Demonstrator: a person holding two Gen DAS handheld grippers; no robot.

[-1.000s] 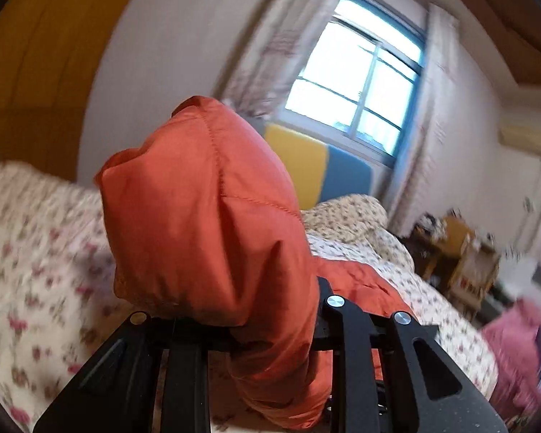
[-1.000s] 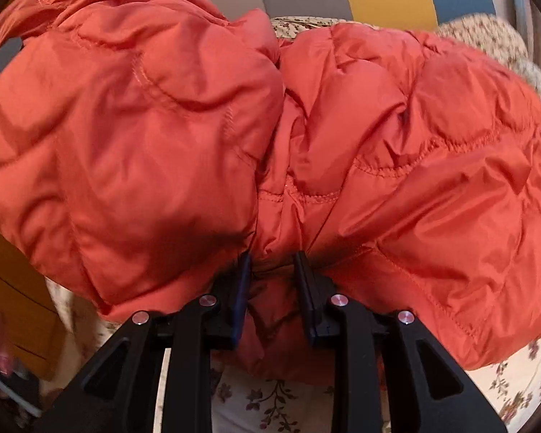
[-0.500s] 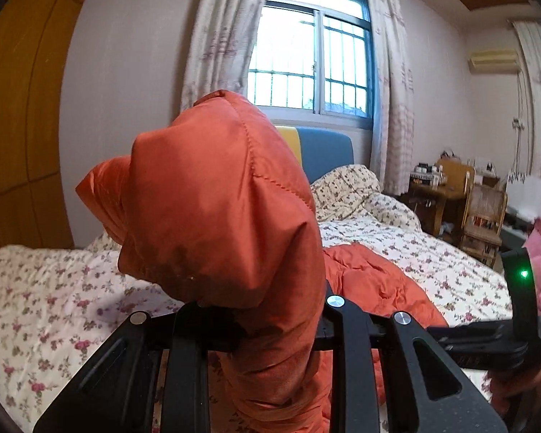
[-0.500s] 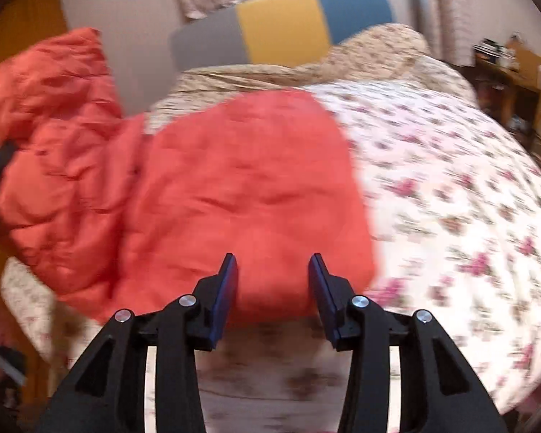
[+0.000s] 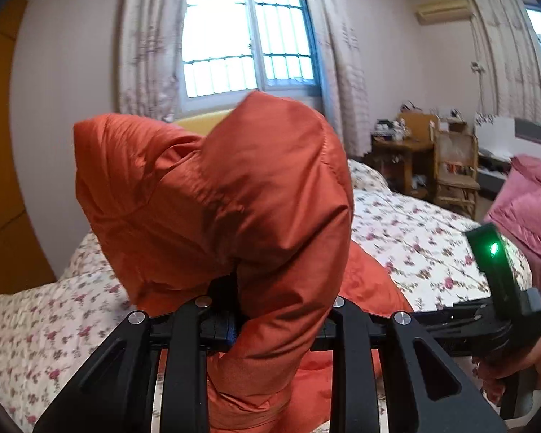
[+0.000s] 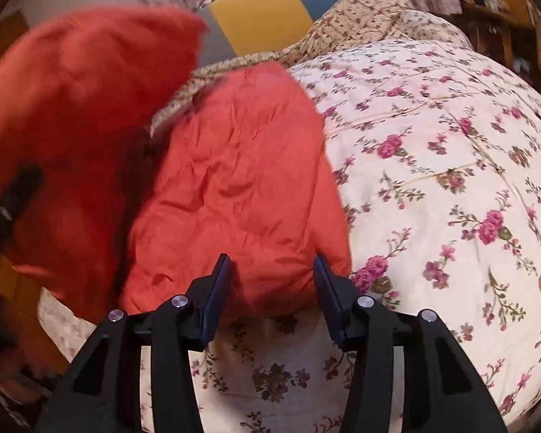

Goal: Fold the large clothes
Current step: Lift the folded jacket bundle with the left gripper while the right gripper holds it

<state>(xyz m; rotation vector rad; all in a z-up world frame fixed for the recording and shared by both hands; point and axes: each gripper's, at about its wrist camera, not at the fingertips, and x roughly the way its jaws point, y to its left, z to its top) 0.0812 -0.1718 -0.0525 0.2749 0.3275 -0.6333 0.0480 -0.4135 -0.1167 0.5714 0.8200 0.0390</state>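
An orange padded jacket lies partly on the floral bed. My left gripper is shut on a bunch of the jacket and holds it raised, so the cloth billows over the fingers and hides them. In the right wrist view the jacket's lower part lies flat on the bedspread, and the raised part hangs at the left. My right gripper is open and empty, its fingers on either side of the jacket's near edge. The right gripper's body also shows at the right of the left wrist view.
The floral bedspread covers the bed, with a pillow and a yellow and blue headboard at the far end. A window with curtains, a wooden desk and chair, and a pink blanket stand to the right.
My right gripper has let go of the jacket and opened, and has drawn back to the jacket's near edge. My left gripper still holds the raised cloth and has swung its view rightward.
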